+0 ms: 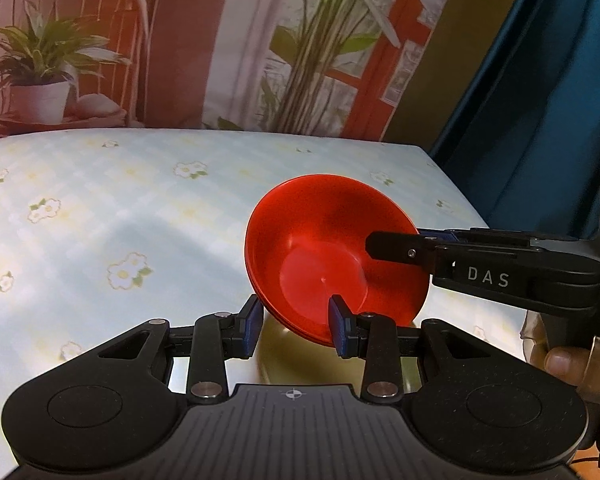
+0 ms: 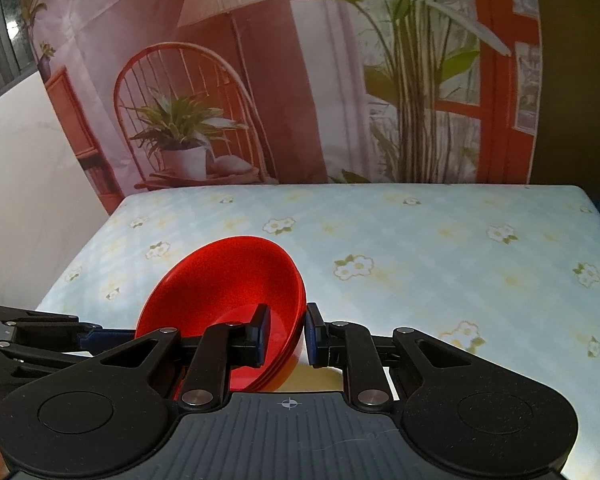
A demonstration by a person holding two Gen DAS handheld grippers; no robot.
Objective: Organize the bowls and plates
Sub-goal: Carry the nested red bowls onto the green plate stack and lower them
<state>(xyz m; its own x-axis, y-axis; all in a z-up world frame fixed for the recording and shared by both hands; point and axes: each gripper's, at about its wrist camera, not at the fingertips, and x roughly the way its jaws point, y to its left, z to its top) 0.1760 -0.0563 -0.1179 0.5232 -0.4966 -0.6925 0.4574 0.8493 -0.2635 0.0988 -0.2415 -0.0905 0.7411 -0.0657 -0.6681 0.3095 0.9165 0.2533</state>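
Note:
A stack of red bowls (image 1: 332, 256) is held tilted above a yellow plate (image 1: 276, 354) on the flowered tablecloth. My left gripper (image 1: 296, 326) straddles the near rim, its pads wide apart, one finger inside and one outside. My right gripper (image 2: 286, 336) is closed on the bowls' rim (image 2: 300, 320), one pad inside, one outside. It comes in from the right in the left wrist view (image 1: 396, 246). The bowls (image 2: 228, 292) lean toward the left in the right wrist view, with the yellow plate (image 2: 316, 380) under them.
The table (image 2: 420, 248) carries a pale green flowered cloth. A printed backdrop with a chair and plants (image 2: 188, 128) hangs behind it. A blue curtain (image 1: 540, 100) hangs at the right. The table's right edge (image 1: 460, 196) lies near the bowls.

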